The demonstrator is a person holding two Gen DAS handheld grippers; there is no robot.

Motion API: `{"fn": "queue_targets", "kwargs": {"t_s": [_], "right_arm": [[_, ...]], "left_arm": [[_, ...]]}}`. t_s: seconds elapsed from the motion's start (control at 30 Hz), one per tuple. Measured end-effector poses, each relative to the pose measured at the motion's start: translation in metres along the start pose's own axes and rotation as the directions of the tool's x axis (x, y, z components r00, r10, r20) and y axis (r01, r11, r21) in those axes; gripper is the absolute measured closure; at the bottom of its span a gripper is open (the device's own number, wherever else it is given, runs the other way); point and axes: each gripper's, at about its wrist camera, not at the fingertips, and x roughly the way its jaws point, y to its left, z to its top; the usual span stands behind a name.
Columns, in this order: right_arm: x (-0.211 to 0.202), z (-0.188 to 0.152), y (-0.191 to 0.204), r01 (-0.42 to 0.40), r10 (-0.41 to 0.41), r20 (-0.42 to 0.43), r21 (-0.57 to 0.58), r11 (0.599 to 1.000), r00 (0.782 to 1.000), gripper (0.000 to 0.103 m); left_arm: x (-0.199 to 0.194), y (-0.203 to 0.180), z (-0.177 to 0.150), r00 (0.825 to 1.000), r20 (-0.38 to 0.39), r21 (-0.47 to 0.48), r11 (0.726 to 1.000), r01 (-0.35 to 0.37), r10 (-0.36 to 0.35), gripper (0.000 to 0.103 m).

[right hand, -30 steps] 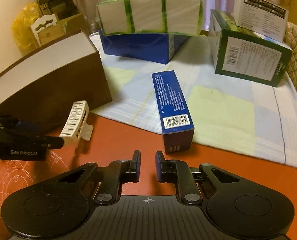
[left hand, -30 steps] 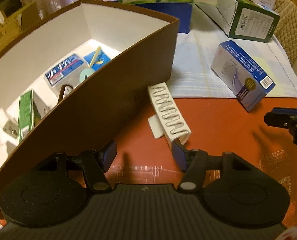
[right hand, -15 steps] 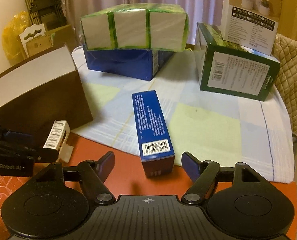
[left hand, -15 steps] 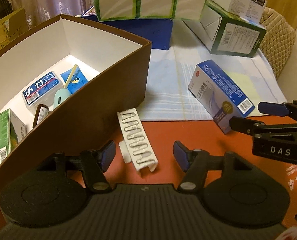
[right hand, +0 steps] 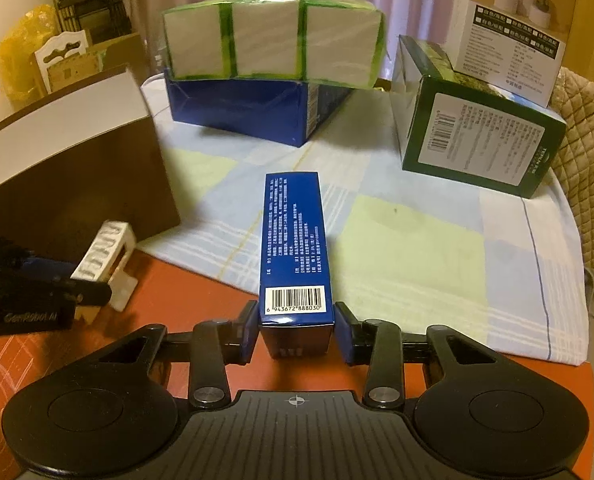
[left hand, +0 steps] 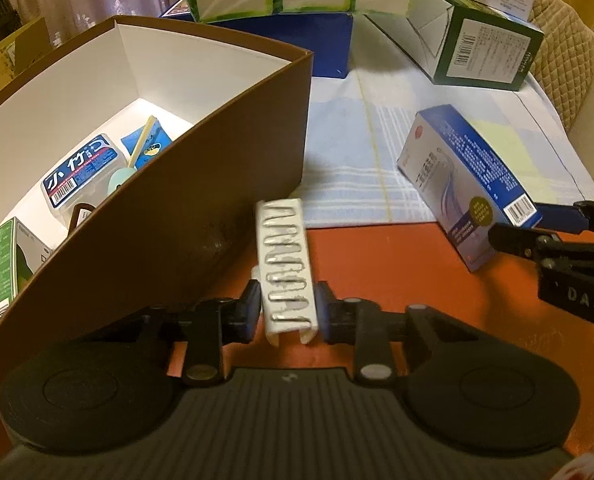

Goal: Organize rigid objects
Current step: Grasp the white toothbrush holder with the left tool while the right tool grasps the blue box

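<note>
On a red-orange tabletop, the left gripper has just closed its jaws and pinches the near end of a long white plastic clip with a row of slots, which lies just beside the outer wall of a large brown cardboard box with a white lining. Inside that box lie several small packages, among them a white packet with blue lettering and a green carton. The right gripper has also just been closing; its blue pads flank and touch the barcode end of a long blue cardboard carton, which rests half on a pale checked cloth. Behind stand a green box and 1 flat blue box.
</note>
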Motion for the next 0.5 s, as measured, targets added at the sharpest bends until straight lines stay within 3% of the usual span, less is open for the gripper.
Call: {"fn": "queue_targets", "kwargs": {"t_s": [0.5], "right_arm": [[-0.047,-0.047,0.034,-0.125,0.121,-0.069,-0.053,0.991,0.99,0.067]], "left_arm": [[-0.035,0.015,-0.053,0.999,-0.021,0.034,0.999,0.033,-0.033,0.08]]}}
